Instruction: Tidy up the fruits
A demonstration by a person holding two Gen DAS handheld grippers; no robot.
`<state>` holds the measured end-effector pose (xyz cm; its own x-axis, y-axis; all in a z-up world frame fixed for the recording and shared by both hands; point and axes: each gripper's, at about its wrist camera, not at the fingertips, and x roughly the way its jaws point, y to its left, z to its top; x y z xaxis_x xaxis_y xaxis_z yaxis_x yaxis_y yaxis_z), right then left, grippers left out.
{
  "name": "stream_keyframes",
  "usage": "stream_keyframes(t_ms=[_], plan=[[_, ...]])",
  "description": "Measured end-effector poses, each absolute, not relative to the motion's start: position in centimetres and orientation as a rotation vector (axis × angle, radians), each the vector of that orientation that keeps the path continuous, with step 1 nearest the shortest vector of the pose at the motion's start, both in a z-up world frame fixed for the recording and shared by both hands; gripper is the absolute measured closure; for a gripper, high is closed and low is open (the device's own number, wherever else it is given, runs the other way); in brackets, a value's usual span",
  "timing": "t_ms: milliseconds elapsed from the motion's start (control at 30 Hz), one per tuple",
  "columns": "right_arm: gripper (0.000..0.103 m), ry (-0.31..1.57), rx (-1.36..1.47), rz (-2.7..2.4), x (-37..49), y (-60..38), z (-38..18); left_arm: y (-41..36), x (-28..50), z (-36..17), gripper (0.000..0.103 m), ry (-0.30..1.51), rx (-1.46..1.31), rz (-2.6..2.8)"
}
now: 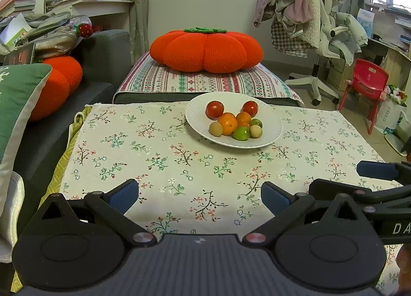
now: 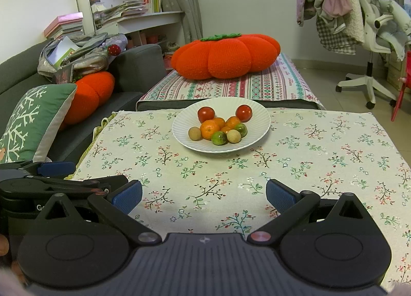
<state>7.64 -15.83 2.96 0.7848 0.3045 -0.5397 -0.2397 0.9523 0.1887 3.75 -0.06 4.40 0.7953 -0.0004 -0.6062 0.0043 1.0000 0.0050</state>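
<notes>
A white ribbed plate (image 1: 269,126) (image 2: 185,139) sits at the far middle of the floral tablecloth. It holds two red tomatoes (image 1: 214,109) (image 2: 206,114), several oranges (image 1: 227,123) (image 2: 208,129), two green limes (image 1: 241,133) (image 2: 219,137) and two tan round fruits (image 1: 216,129) (image 2: 194,133). My left gripper (image 1: 199,197) is open and empty, low over the near edge of the table. My right gripper (image 2: 204,197) is open and empty, beside it to the right. Each gripper shows at the edge of the other's view.
The floral tablecloth (image 1: 159,157) (image 2: 321,157) covers the table. A large orange pumpkin cushion (image 1: 205,50) (image 2: 226,55) lies on a striped ottoman behind it. A grey sofa with cushions (image 2: 33,121) is on the left. An office chair with clothes (image 1: 316,26) and a red child's chair (image 1: 367,82) stand right.
</notes>
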Motion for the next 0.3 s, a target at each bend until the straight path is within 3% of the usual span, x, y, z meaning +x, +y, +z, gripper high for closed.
stream_keyframes(t_ms=[300], plan=[[0.000, 0.601, 0.113, 0.293, 7.64, -15.81, 2.96, -0.07, 3.82, 4.27, 0.007, 0.658, 0.003, -0.002]])
